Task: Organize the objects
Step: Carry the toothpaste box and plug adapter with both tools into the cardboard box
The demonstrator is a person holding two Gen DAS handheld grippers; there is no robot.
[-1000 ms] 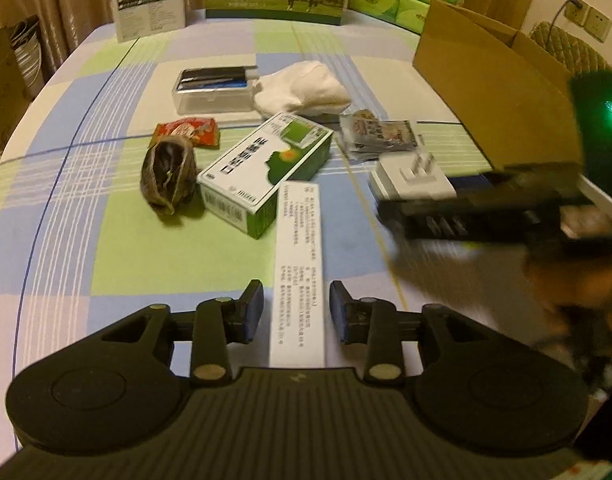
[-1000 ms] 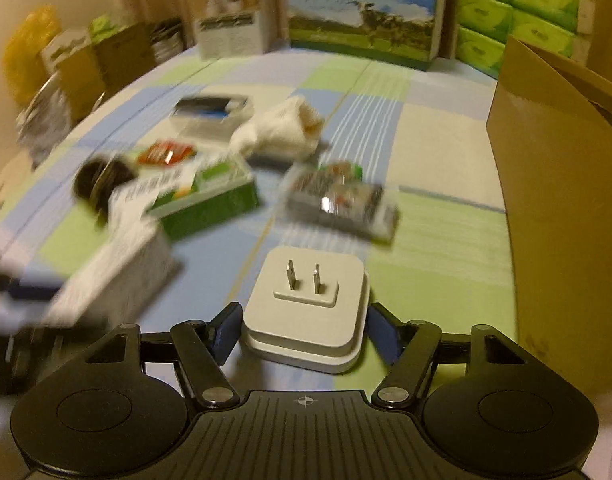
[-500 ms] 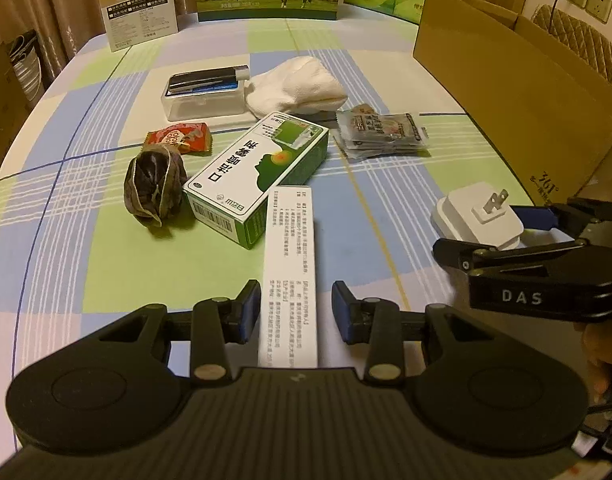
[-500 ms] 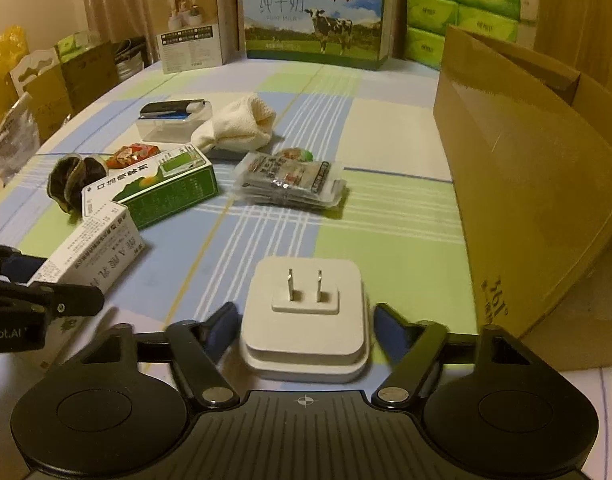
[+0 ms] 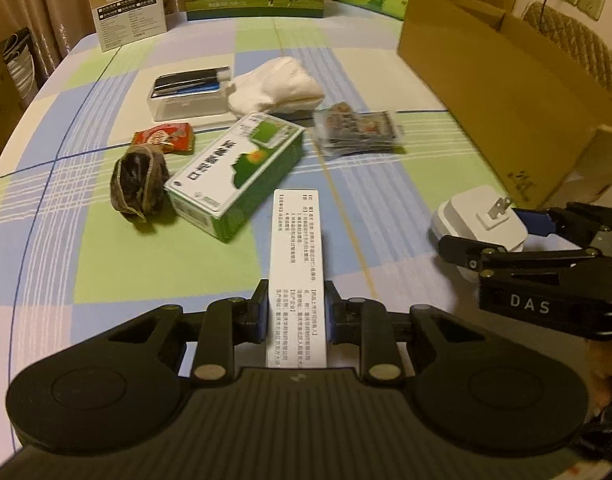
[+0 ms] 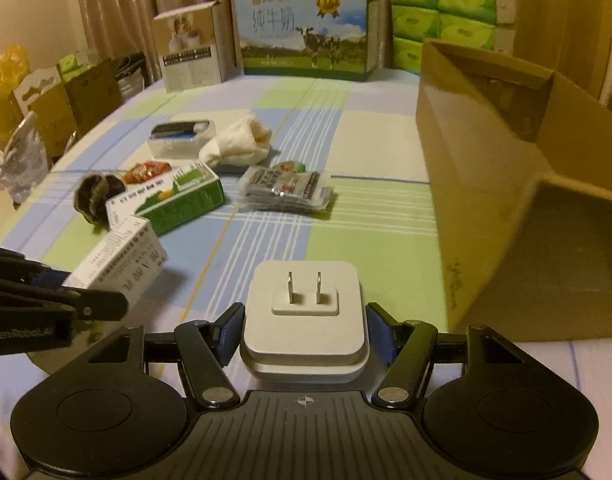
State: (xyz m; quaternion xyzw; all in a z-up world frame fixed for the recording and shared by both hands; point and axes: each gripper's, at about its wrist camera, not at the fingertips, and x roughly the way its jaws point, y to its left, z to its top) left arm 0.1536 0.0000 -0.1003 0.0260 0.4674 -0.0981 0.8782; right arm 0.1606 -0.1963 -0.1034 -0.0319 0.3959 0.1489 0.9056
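The left tool (image 5: 297, 312) squeezes a white box (image 5: 297, 268); the right tool (image 5: 490, 232), marked "DAS", grips a white plug (image 6: 306, 316).

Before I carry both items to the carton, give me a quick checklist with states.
1. Left gripper shut on white box: ok, jaws just closed.
2. Right gripper on plug: ok, pads at both sides.
3. Plug clear of the cloth: cannot tell.
4. Carton open on top: ok.
5. Room inside the carton: cannot tell.
6. Green box apart from white box: ok.
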